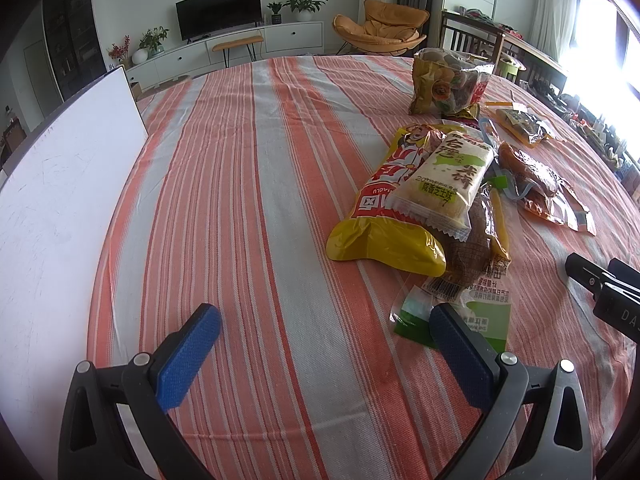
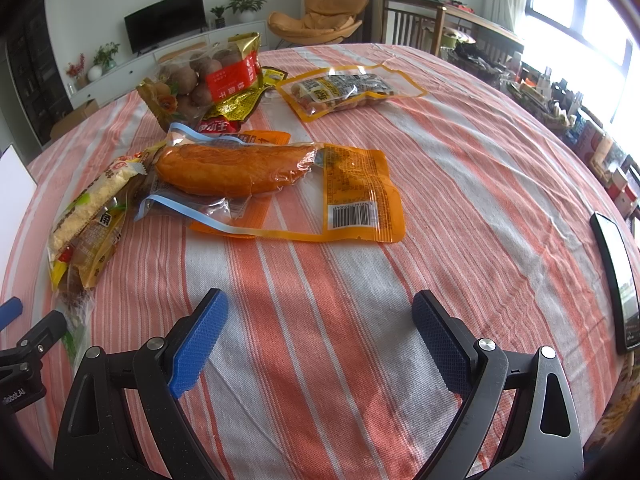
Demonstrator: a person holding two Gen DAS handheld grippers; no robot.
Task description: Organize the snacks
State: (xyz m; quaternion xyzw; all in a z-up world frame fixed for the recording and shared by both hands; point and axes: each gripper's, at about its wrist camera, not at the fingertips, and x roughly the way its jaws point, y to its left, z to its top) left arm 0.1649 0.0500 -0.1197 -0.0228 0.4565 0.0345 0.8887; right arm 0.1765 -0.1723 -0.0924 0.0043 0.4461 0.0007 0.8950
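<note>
Several snack packs lie on a striped tablecloth (image 1: 248, 208). In the left wrist view a white rice-cracker pack (image 1: 444, 178) rests on a yellow bag (image 1: 380, 216), with a green-edged packet (image 1: 472, 304) nearest my left gripper (image 1: 326, 332), which is open and empty. A clear bag of round snacks (image 1: 448, 82) stands behind. In the right wrist view an orange pouch holding a browned piece of meat (image 2: 240, 170) lies ahead of my right gripper (image 2: 320, 320), open and empty. Farther back are a bag of brown balls (image 2: 200, 76) and a yellow-rimmed pouch (image 2: 344, 88).
A white board (image 1: 60, 200) lies along the table's left side. A dark phone (image 2: 616, 280) rests near the right table edge. Beyond the table are a TV unit, an orange chair (image 1: 380, 26) and cluttered shelves by the window.
</note>
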